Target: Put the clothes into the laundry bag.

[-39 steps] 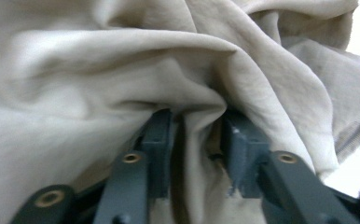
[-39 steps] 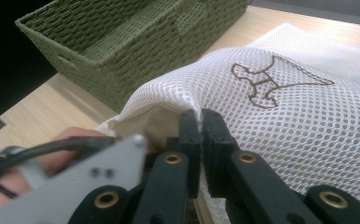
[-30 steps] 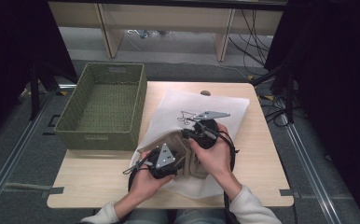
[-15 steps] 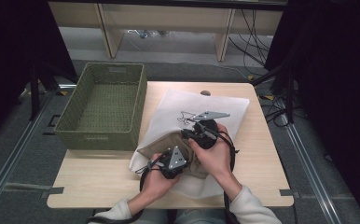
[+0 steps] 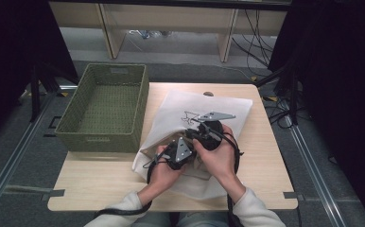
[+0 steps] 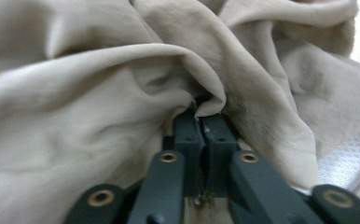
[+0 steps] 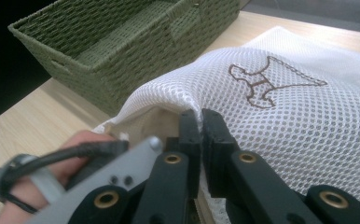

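Mesh laundry bag (image 5: 197, 106), white with a brown outline figure stitched on it, lies on the counter (image 5: 100, 177) just to the right of the green woven basket (image 5: 106, 108), and a beige cloth (image 6: 99, 93) sits at its open near end. You hold your left hand-held gripper (image 5: 180, 152) at that near end, over the crumpled beige fabric; in the left gripper view its two black jaws stand pressed together with a fold of the beige cloth pinched at their tips, the cloth bunching up and around them. Your right hand-held gripper (image 5: 208, 133) sits just beside the left one, slightly farther up the counter, with its grey three-cornered plate pointing right across the bag. In the right gripper view its jaws are clenched on the rim of the mesh laundry bag (image 7: 280, 102) at the mouth, the white netting rising over the tips and the beige cloth showing underneath the lifted edge. Your left hand (image 7: 52, 172) and the plate of the left hand-held gripper appear low at the left of that same view, touching or nearly touching the right tool. The basket (image 7: 122, 42) stands upright near the counter's left edge, apart from both tools. Both of your hands meet over the lower part of the bag in the high view.
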Available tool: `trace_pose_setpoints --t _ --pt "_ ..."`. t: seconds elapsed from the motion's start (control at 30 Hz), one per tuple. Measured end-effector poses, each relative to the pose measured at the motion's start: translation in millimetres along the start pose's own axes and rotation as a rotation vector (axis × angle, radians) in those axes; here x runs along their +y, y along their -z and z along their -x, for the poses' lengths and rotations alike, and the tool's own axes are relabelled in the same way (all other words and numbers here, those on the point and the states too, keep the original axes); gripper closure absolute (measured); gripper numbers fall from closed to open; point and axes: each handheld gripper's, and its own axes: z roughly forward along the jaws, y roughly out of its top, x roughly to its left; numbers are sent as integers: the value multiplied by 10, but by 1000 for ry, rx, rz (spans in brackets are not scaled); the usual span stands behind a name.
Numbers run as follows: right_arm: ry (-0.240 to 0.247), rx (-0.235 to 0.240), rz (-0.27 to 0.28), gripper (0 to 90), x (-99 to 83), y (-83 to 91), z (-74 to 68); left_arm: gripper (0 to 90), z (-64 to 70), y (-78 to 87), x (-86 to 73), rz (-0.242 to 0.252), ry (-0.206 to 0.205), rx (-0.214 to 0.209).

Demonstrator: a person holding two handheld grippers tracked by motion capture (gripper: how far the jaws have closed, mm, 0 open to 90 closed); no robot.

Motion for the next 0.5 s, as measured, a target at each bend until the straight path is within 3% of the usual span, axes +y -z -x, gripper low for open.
trace_pose_setpoints --t 0.07,0.1,0.2,0.23,0.3,0.37,0.43,0.47,0.5 --pt "-2 3 -11 881 2 4 10 768 11 -6 -12 -3 -12 -3" --pt "3 5 -11 880 1 4 17 768 45 -19 -30 9 1 -14" --pt "1 7 -15 880 0 0 26 608 36 46 -56 -4 -25 -14" --pt "1 9 -16 880 0 -3 27 590 51 50 -63 20 4 -31" --pt "2 12 -11 880 -2 -12 27 554 55 108 -77 17 1 -49" --pt "7 -4 -16 880 -1 -2 26 530 83 176 -95 32 29 -44" --pt "6 11 -14 879 -5 -19 26 510 81 247 -111 22 15 -50" --pt "2 9 -19 879 -4 -17 24 507 64 293 -116 -3 -20 -57" --pt "-1 12 -19 879 -5 -19 21 507 70 315 -125 8 -16 -61"
